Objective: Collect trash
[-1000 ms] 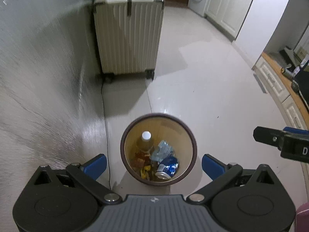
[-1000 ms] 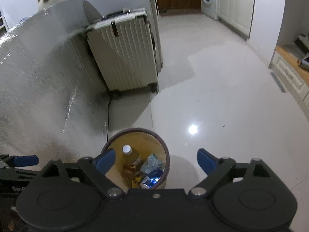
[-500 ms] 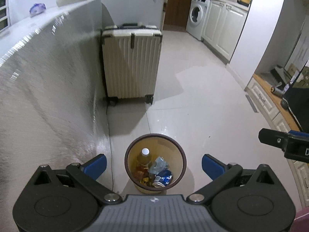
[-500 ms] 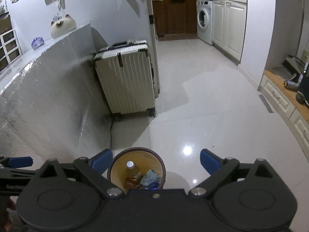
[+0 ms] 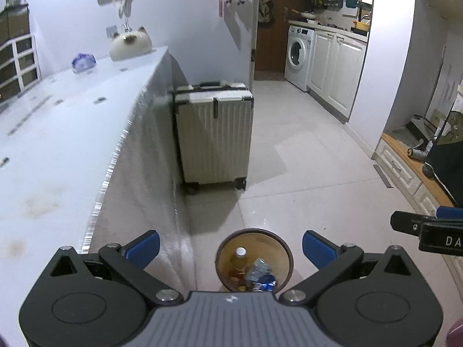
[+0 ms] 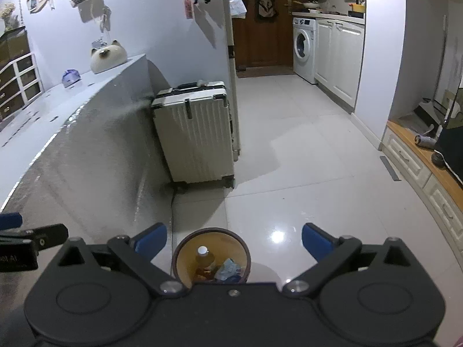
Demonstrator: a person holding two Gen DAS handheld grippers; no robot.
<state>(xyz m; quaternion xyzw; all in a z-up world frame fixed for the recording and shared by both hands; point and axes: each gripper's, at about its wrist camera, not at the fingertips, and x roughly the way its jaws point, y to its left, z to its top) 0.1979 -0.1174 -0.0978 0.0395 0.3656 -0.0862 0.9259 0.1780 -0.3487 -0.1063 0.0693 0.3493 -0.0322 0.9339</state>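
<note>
Both grippers tilt downward, side by side. Left gripper (image 5: 230,245) wide open, empty. Right gripper (image 6: 234,240) empty too, jaws just opened further.

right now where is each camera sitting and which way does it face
Left wrist: on the left hand-held gripper, angled down past its open blue pads at the trash bin and suitcase; right hand-held gripper's tip at right edge.
Right wrist: on the right hand-held gripper, open, same downward look; left gripper's tip at left edge.
Shared: bin, suitcase, washing machine.
</note>
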